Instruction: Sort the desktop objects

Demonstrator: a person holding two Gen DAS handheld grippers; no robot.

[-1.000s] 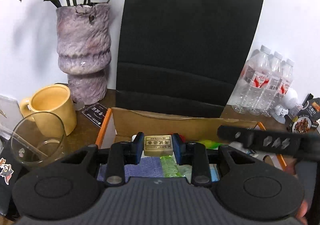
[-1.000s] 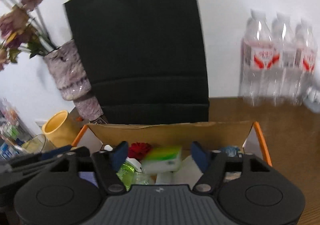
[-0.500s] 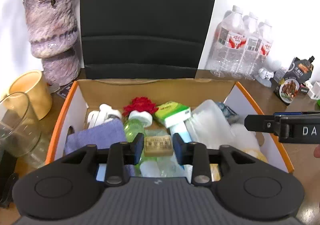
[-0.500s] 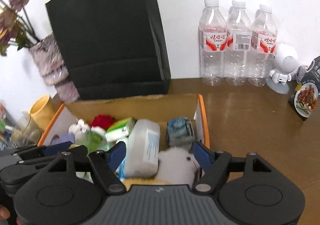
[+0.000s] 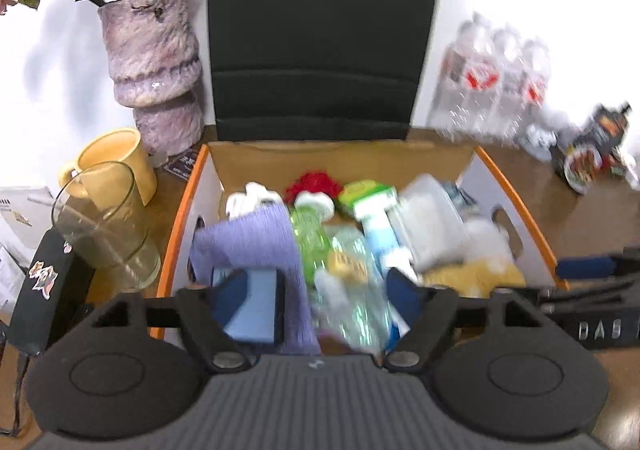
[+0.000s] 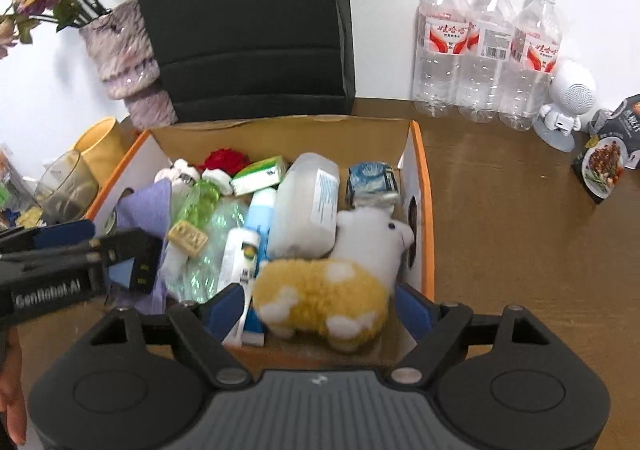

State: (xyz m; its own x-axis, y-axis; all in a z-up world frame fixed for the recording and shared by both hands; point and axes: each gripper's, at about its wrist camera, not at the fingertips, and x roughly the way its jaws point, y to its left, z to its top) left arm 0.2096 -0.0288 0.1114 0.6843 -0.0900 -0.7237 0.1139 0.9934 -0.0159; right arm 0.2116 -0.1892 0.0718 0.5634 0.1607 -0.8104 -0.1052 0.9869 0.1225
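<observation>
**Eraser dropped in the box, both hand-held grippers released**

With the tan eraser (image 6: pixel 187 237) lying loose on the green bottle (image 6: pixel 199 203) inside the cardboard box (image 6: pixel 423 185), we judge the placing step all but done, and doing it well now means lifting the left hand-held gripper (image 5: pixel 331 298) straight up, jaws kept wide, so neither finger snags the purple cloth (image 5: pixel 256 238) beside it. We would not sweep sideways: the box is crowded and the eraser sits on a rounded, slippery surface.

Going left to right, the left wrist view shows us the glass (image 5: pixel 105 221) and yellow mug (image 5: pixel 114 165) on the desk (image 5: pixel 568 217) just outside the box's left wall, yet its middle is smeared and the eraser reads only as a yellowish blur. The right wrist view is sharp: there the eraser is plain, apart from the left fingers, and we see the yellow plush toy (image 6: pixel 324 300) between the spread, empty fingers of the right hand-held gripper (image 6: pixel 322 308), which the left view barely shows.
</observation>
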